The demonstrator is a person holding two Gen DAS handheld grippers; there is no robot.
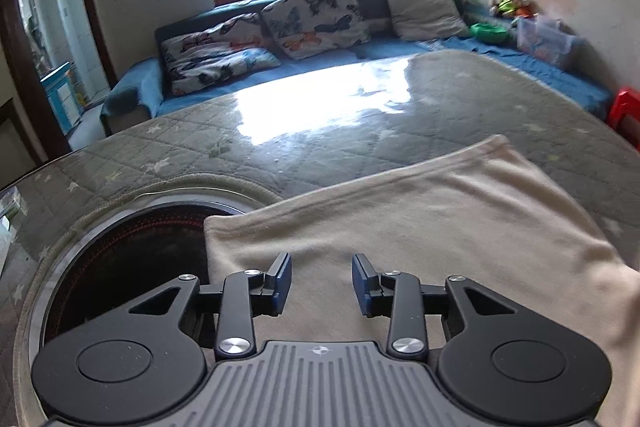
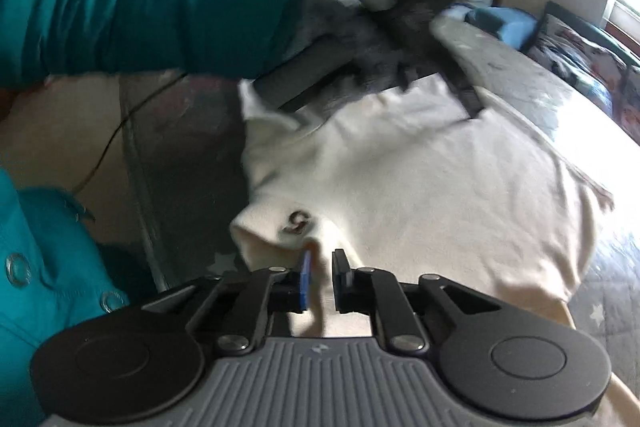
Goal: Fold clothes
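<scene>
A cream garment (image 1: pixel 420 227) lies on the glass-topped table (image 1: pixel 320 131). My left gripper (image 1: pixel 322 281) hovers over its near part, jaws open, with nothing between them. In the right wrist view the same cream garment (image 2: pixel 420 187) is spread out, with a small dark logo (image 2: pixel 296 221) near its close edge. My right gripper (image 2: pixel 320 279) has its jaws nearly closed on a fold of that cream cloth at the near edge. The other gripper (image 2: pixel 400 27), blurred, is at the garment's far side, held by an arm in a teal sleeve (image 2: pixel 140 11).
A round dark inset (image 1: pixel 132 259) sits in the table left of the garment. A blue sofa (image 1: pixel 280 67) with butterfly cushions, toys and a plastic box (image 1: pixel 544 39) stands behind. A red stool (image 1: pixel 624 111) is at the right. A cable (image 2: pixel 108 143) hangs by the table edge.
</scene>
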